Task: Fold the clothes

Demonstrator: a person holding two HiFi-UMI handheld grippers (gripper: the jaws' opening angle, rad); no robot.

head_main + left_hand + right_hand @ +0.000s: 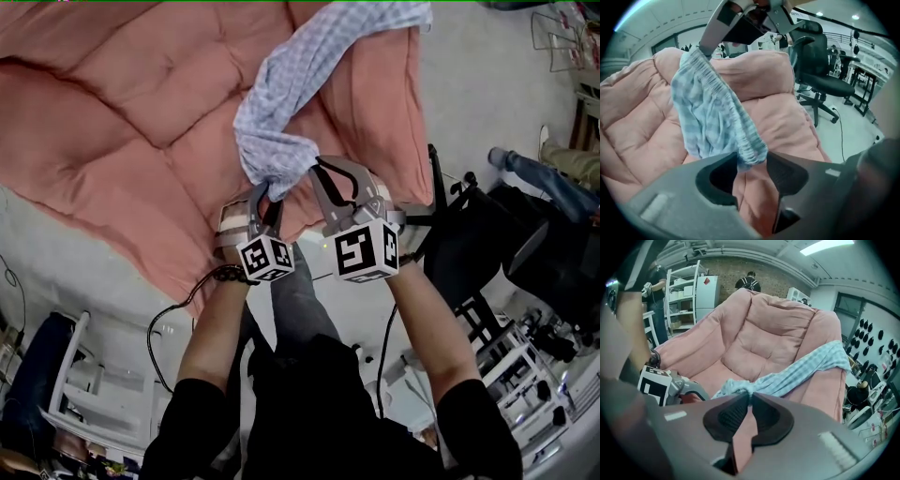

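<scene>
Garment [286, 89], blue-and-white checked cloth with a gathered elastic edge: draped over large pink padded cushion [112, 112], from its far corner to its near edge. Right tool [321, 172] clamped on the bunched near end. Left tool [269, 202] partly apart, elastic edge hanging between its jaws, unpinched.

Checked garment [291, 84]: far end unseen

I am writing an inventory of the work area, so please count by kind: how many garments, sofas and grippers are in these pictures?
Blue checked garment: 1
Pink sofa: 1
Grippers, the left gripper and the right gripper: 2
Total: 4
</scene>
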